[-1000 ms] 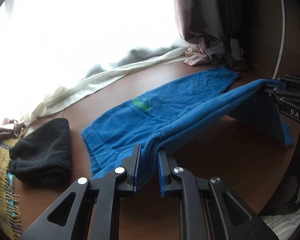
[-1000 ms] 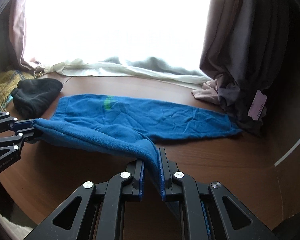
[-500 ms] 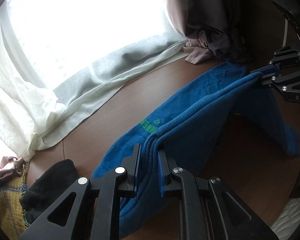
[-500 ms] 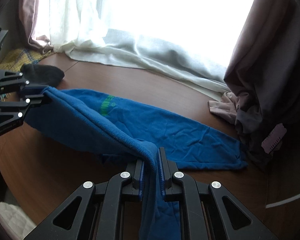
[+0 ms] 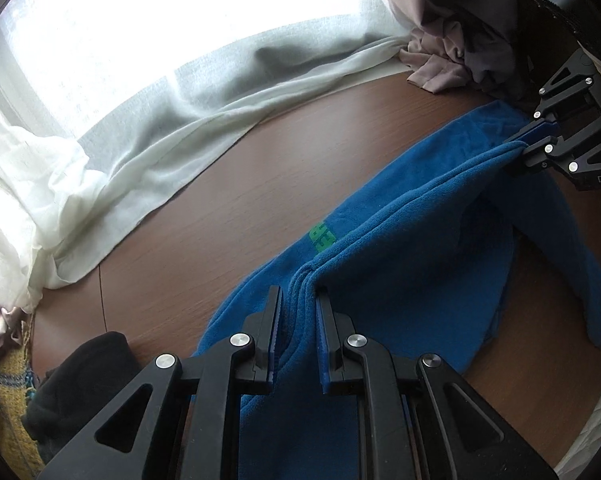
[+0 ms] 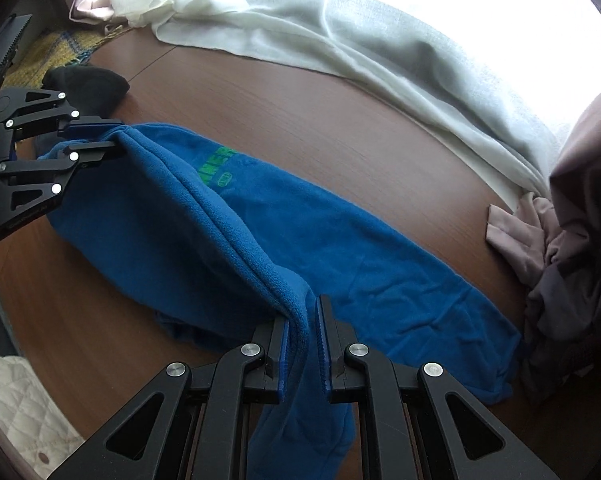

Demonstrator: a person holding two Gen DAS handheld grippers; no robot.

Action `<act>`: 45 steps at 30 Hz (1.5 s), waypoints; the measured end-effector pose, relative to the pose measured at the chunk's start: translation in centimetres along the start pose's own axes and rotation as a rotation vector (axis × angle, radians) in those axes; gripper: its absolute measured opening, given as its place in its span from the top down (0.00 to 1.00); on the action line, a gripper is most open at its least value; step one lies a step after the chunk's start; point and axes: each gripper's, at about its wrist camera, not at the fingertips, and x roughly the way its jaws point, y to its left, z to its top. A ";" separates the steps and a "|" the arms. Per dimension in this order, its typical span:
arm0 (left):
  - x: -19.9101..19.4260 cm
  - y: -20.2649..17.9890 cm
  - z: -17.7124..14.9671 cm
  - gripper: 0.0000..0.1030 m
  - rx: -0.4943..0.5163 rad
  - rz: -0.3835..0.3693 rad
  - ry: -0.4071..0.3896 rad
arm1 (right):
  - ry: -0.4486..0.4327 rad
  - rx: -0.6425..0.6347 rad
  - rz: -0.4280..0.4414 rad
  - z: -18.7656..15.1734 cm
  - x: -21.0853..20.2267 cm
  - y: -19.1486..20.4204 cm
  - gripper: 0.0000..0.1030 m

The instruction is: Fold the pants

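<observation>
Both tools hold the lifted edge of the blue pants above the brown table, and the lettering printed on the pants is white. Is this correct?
Not entirely. The lettering on the blue pants is green, not white; the right wrist view shows it clearly. The rest holds: the left tool and the right tool each grip the lifted edge above the brown table.

- a brown wood-grain worktop (image 6: 300, 128) fills the middle of both views, a thin seam crossing it near the left end.
- a bright, washed-out window (image 5: 160, 20) runs along the far side.
- a sheer white curtain (image 6: 380, 52) hangs before it and pools on the worktop's far edge.
- a dusky mauve drape (image 6: 580, 200) bunches at the right end, its hem crumpled on the wood.
- white quilted bedding (image 6: 16, 404) shows below the near left edge.
</observation>
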 end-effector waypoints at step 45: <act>1.3 0.2 3.3 0.51 -0.131 -0.060 -0.086 | -0.105 0.141 -0.062 -1.4 -0.8 -3.9 0.56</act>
